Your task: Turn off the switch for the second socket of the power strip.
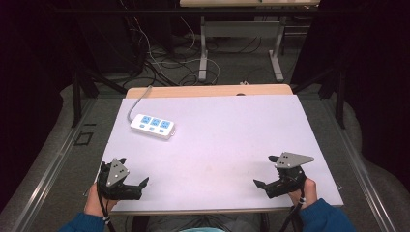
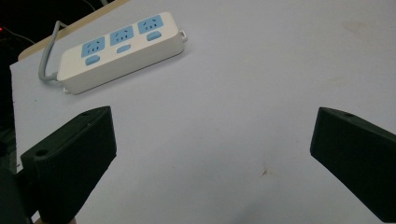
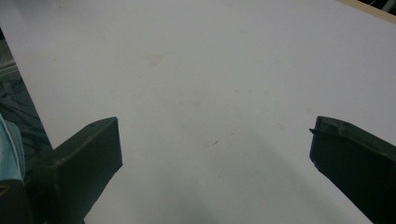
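A white power strip with three blue sockets lies on the white table top at the back left, its grey cord running off the far edge. In the left gripper view the power strip sits well ahead of the jaws. My left gripper rests at the front left corner, open, with nothing between its jaws. My right gripper rests at the front right, also open and empty. Bare table shows between the jaws of the left gripper and of the right gripper.
The table's wooden back edge shows beyond the white sheet. Behind it stand a second table's metal legs and loose cables on the floor. Dark curtains flank both sides.
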The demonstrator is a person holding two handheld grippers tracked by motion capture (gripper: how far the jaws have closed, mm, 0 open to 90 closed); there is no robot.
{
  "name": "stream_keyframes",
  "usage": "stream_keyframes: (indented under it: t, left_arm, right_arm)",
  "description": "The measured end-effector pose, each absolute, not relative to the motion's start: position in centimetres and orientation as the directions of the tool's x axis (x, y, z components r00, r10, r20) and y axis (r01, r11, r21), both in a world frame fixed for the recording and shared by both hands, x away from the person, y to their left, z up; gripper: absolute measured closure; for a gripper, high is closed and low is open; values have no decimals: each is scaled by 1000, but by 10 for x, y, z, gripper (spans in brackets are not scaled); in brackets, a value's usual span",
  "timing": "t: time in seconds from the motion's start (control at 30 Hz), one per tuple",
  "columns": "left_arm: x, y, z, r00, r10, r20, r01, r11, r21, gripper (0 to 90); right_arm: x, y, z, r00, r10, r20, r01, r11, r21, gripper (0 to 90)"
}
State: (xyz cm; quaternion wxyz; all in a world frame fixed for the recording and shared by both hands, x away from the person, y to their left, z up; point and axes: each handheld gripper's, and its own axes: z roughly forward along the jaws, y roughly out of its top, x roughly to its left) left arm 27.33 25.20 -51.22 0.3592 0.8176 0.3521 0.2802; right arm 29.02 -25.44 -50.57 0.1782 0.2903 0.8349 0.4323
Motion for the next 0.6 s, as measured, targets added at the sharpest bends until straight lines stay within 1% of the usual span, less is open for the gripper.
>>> stream_keyframes:
  t: [0.6]
  left_arm:
    - [274, 253, -511, 593, 779, 205, 384, -497, 778, 2]
  right_arm:
    - [290, -254, -506, -763, 645, -51, 332, 458, 825, 24]
